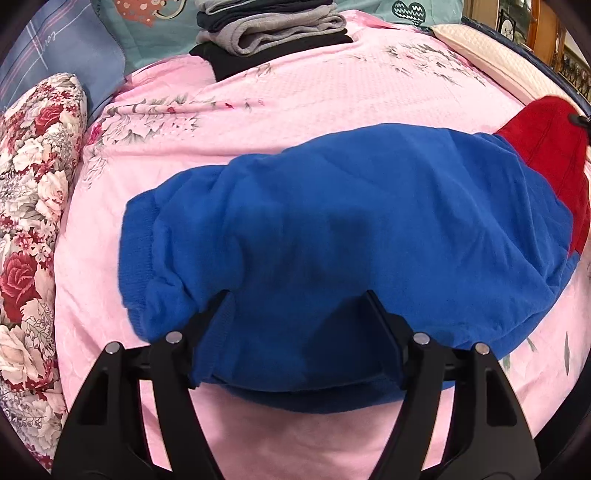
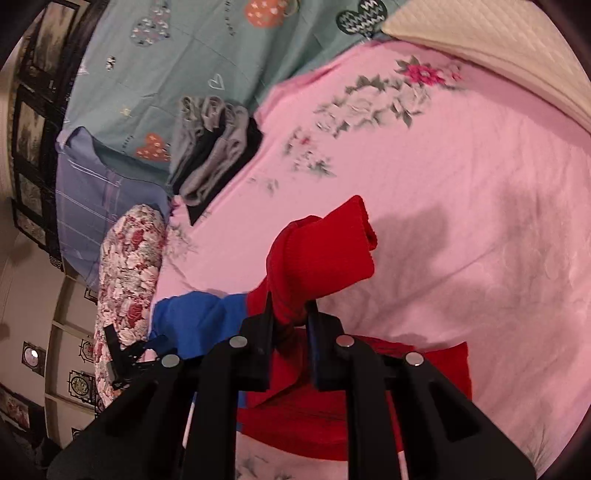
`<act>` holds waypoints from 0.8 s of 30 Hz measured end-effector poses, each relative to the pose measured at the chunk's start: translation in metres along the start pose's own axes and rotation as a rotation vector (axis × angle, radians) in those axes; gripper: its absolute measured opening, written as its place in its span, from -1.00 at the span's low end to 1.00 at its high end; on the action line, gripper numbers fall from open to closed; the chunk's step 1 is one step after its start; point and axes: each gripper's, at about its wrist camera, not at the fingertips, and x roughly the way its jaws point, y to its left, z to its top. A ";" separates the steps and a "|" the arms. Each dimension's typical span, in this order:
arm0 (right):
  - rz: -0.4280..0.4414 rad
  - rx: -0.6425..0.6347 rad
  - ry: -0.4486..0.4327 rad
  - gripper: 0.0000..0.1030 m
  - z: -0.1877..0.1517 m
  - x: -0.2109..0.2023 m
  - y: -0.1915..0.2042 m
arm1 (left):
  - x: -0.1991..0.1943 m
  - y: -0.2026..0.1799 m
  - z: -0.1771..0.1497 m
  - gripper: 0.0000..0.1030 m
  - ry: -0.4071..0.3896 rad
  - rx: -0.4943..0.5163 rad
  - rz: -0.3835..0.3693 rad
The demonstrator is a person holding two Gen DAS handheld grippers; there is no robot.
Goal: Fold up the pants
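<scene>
Blue and red fleece pants [image 1: 369, 221] lie across a pink flowered bed sheet [image 1: 295, 103], with the blue part spread flat and the red end lifted off the bed. The left gripper [image 1: 299, 306] sits low at the near blue edge, its fingers [image 1: 218, 306] spread wide with cloth lying between them but not pinched. The right gripper [image 2: 290, 314] has its fingers [image 2: 264, 314] clamped on a bunched fold of the red cloth, which stands up beyond the tips and droops over. To do this fold well, I judge the red end should be carried over the blue part in a low, even arc and laid edge to edge, while the left fingers pin the near hem so the lower layer does not drag. A stack of folded grey and black clothes [image 1: 273, 33] rests well apart at the far side of the bed, near a flowered bolster [image 1: 33, 206].
</scene>
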 end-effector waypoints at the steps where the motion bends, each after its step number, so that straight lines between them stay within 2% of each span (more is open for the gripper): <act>1: 0.016 -0.001 -0.023 -0.71 -0.001 -0.012 0.008 | -0.001 0.004 -0.001 0.41 0.000 -0.009 -0.004; 4: 0.054 0.037 -0.074 -0.71 -0.009 -0.046 0.015 | -0.005 0.014 -0.002 0.38 -0.002 -0.038 -0.039; 6: 0.048 0.089 -0.097 -0.71 -0.019 -0.063 0.003 | -0.009 0.019 -0.002 0.37 -0.004 -0.057 -0.078; 9: 0.007 0.190 -0.075 -0.71 -0.042 -0.066 -0.029 | -0.011 0.023 -0.001 0.37 -0.014 -0.069 -0.093; 12: -0.048 0.295 0.026 -0.69 -0.073 -0.047 -0.069 | -0.007 0.021 -0.001 0.37 -0.003 -0.061 -0.086; 13: -0.082 0.312 0.053 -0.64 -0.081 -0.040 -0.079 | -0.007 0.020 -0.001 0.37 -0.001 -0.058 -0.083; 14: -0.097 0.340 0.066 -0.51 -0.088 -0.036 -0.087 | -0.006 0.019 -0.001 0.37 0.000 -0.055 -0.082; 15: -0.074 0.375 0.071 -0.41 -0.092 -0.033 -0.096 | -0.005 0.019 -0.001 0.37 0.002 -0.057 -0.079; 16: -0.075 0.395 0.067 -0.06 -0.094 -0.033 -0.100 | -0.006 0.019 0.000 0.37 0.003 -0.058 -0.077; 17: -0.078 0.403 0.050 0.08 -0.095 -0.034 -0.102 | -0.006 0.019 -0.001 0.37 0.004 -0.060 -0.075; 21: -0.063 0.353 0.024 0.34 -0.085 -0.027 -0.098 | -0.005 0.020 -0.003 0.37 0.013 -0.062 -0.063; 24: -0.077 0.284 0.029 0.34 -0.073 -0.009 -0.094 | -0.004 0.020 -0.003 0.37 0.013 -0.083 -0.059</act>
